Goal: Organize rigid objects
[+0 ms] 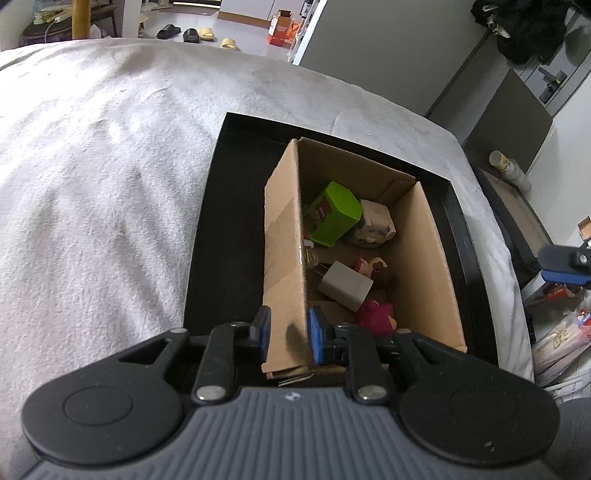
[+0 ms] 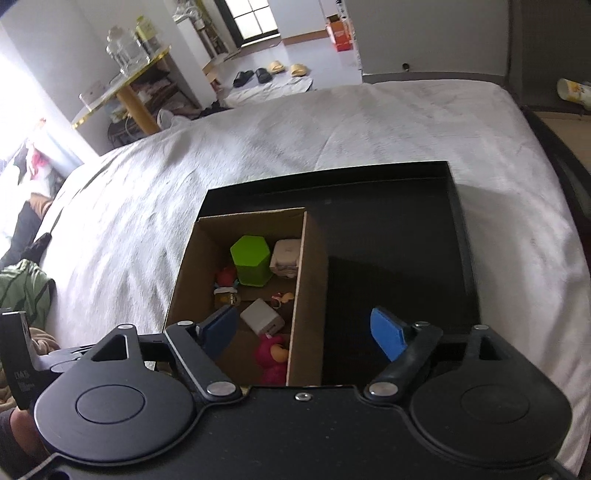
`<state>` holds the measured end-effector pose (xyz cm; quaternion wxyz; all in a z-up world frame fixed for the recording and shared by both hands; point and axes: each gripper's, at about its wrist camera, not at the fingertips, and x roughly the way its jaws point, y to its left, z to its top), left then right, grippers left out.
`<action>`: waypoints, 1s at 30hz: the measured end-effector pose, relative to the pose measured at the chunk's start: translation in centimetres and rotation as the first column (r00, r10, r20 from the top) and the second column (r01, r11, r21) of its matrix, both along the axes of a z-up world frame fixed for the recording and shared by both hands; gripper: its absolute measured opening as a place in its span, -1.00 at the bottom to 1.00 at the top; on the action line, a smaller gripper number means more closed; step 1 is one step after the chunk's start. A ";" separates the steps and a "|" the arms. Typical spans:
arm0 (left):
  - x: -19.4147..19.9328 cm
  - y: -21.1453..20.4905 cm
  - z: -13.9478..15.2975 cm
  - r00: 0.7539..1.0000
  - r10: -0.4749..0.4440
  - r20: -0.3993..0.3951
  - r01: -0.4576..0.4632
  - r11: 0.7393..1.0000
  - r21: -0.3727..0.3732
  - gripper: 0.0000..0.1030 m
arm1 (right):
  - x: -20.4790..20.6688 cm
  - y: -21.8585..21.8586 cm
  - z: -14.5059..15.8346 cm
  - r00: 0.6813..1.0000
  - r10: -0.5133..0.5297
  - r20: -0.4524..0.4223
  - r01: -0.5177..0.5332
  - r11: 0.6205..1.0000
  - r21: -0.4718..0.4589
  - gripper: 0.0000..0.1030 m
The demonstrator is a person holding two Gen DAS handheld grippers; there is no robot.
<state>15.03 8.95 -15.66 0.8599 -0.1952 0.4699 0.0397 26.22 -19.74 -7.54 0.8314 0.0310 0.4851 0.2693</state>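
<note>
Two grippers are in view over a cardboard box [image 1: 417, 258] that stands in a black tray [image 2: 399, 229] on a white bedcover [image 1: 96, 177]. Nearest the left wrist camera, the left gripper [image 1: 289, 338] has its blue pads closed on the box's near left wall, one pad outside and one inside, the cardboard pinched between them. The right gripper [image 2: 303, 332] hangs above the box's near right side with its jaws standing well apart and nothing between them; one pad is over the box interior, the other over the bare tray floor to the right of the box wall. The same gripper shows as a blue-tipped finger at the right edge of the left wrist view. Inside the box, closest to the grippers, lies a magenta plush bear [image 2: 271, 356]. Just beyond it lies a grey-white block [image 1: 345, 284], tilted, with a small pink figure [image 1: 369, 265] near its far side. A small jar [image 2: 225, 295] and a red toy [image 2: 226, 275] sit against the left wall. At the far end stand a green hexagonal container [image 2: 250, 264] and, touching it on the right, a pale cube-shaped item [image 2: 285, 256]. Beyond the bed, several slippers [image 1: 188, 34] lie on the floor near an orange carton [image 1: 280, 27].
</note>
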 end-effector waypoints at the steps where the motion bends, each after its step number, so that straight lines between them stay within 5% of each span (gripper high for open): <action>1: -0.1 -0.1 0.3 1.000 0.002 -0.003 -0.002 1.000 0.012 -0.59 | -0.2 -0.4 0.1 1.000 -0.007 0.004 0.007 1.000 0.005 0.67; 9: -0.5 -0.9 3.7 1.000 -0.018 -0.011 0.019 0.999 0.046 -0.49 | -2.0 -2.2 0.2 0.998 -0.048 0.030 0.047 0.999 0.023 0.94; 19: -1.8 -2.7 7.8 1.000 -0.017 -0.015 0.018 0.996 0.087 0.51 | -4.4 -3.8 1.1 0.992 -0.092 0.082 0.089 0.995 0.040 1.00; 30: -3.9 -5.5 11.0 0.999 -0.053 0.012 0.051 0.990 0.131 0.86 | -7.2 -5.6 2.7 0.982 -0.137 0.132 0.129 0.990 0.064 1.00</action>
